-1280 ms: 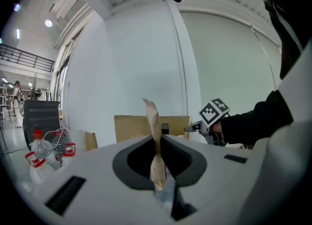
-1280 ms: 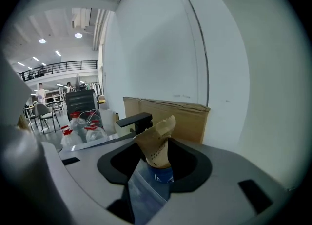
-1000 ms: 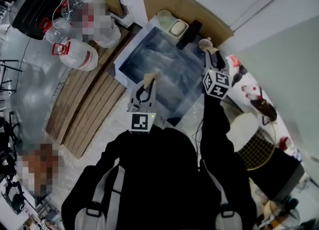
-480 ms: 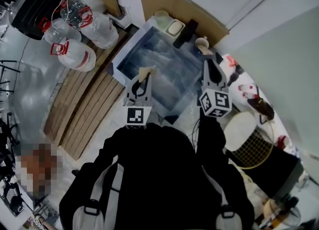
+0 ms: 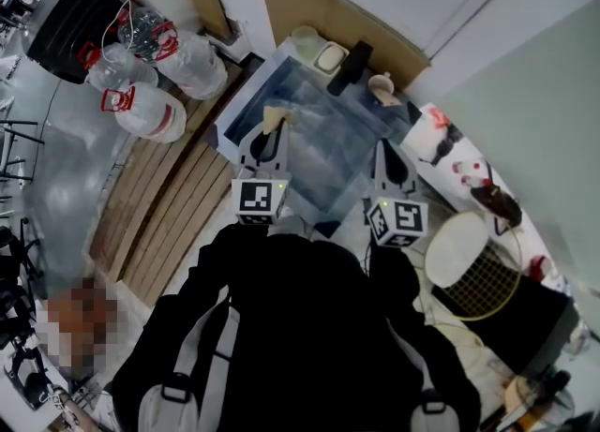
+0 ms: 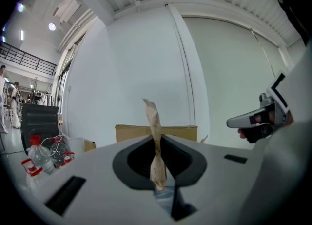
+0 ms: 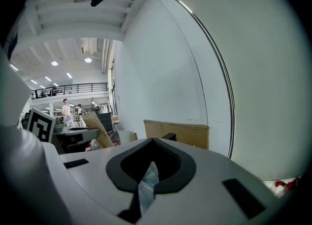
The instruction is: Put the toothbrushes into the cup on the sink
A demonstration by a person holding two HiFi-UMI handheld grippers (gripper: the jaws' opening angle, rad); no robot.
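Observation:
My left gripper (image 5: 270, 132) hovers over the near left of the sink (image 5: 319, 130). It is shut on a toothbrush in a tan paper wrapper (image 5: 275, 118), which stands upright between the jaws (image 6: 154, 121). My right gripper (image 5: 385, 147) is over the sink's near right corner. Its jaws have just been closing and now meet with nothing between them (image 7: 152, 142). The pale cup (image 5: 381, 87) stands on the sink's far right corner with something beige inside, well ahead of the right gripper.
A cardboard panel (image 5: 328, 13) leans behind the sink, with white dishes (image 5: 321, 48) and a black faucet (image 5: 349, 63) along the back rim. Water jugs (image 5: 141, 110) and wooden slats (image 5: 169, 205) lie left. A white table with printed items (image 5: 459, 163) is right.
The right gripper has pulled back from the cup toward me and its jaws have closed empty. The left gripper has edged forward over the sink with the wrapped toothbrush.

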